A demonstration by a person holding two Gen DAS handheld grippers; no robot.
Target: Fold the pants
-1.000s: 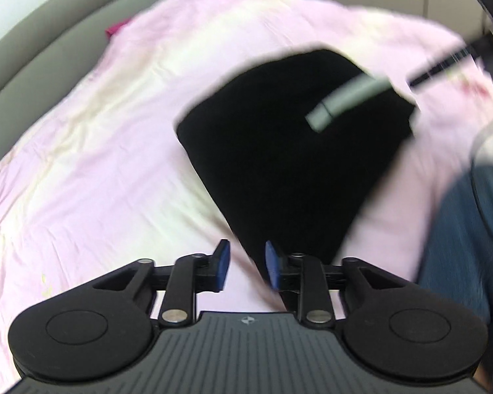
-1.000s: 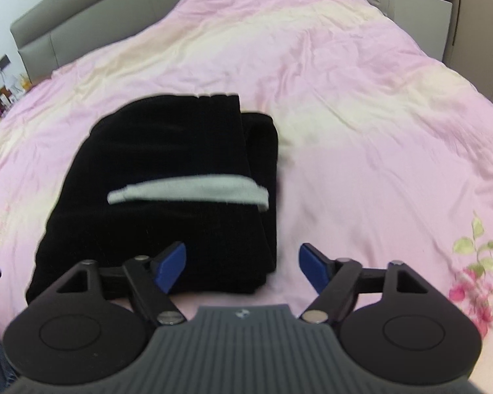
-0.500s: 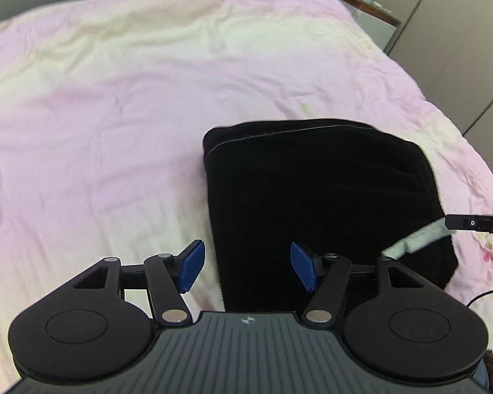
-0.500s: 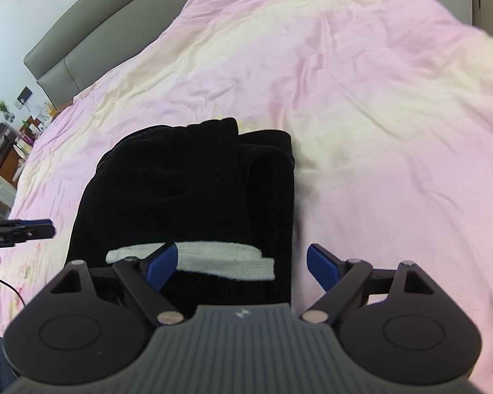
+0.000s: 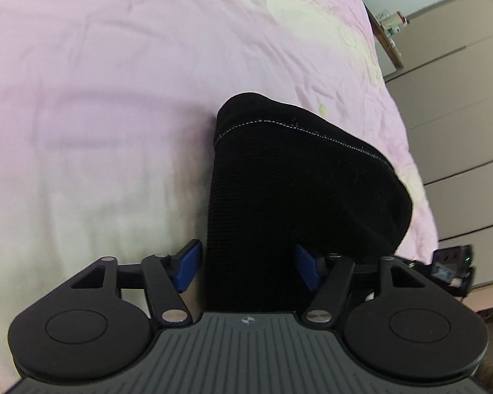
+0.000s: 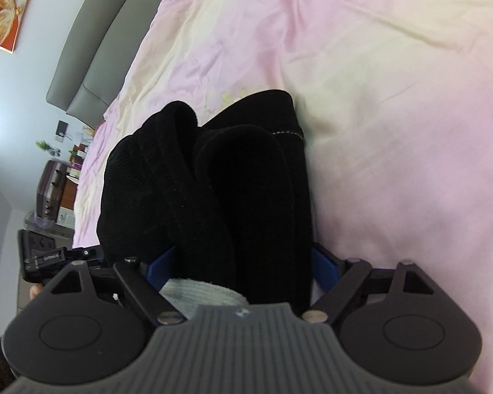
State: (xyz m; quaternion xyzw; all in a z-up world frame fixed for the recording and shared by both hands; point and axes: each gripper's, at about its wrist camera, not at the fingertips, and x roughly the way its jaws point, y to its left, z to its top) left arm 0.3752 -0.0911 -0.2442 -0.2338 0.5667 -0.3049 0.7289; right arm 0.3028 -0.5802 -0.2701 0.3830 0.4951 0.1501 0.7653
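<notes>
Folded black pants (image 5: 299,190) were seen lying on a pink and cream bedspread (image 5: 115,98), with a gripper set at each near corner.

The left gripper (image 5: 248,264) was held over the pants' near left corner; its jaws, having just closed slightly, were spread, one blue pad (image 5: 189,262) beside the pants' left edge and the other over the black cloth, nothing being pinched. The right gripper (image 6: 243,264) was placed at the pants' near right corner, where rolled folds and a white waistband strip (image 6: 203,292) lay between its jaws; these had just narrowed a little, yet whether the pads pressed the cloth could not be told. A grey headboard (image 6: 92,52) was visible beyond the pants.
</notes>
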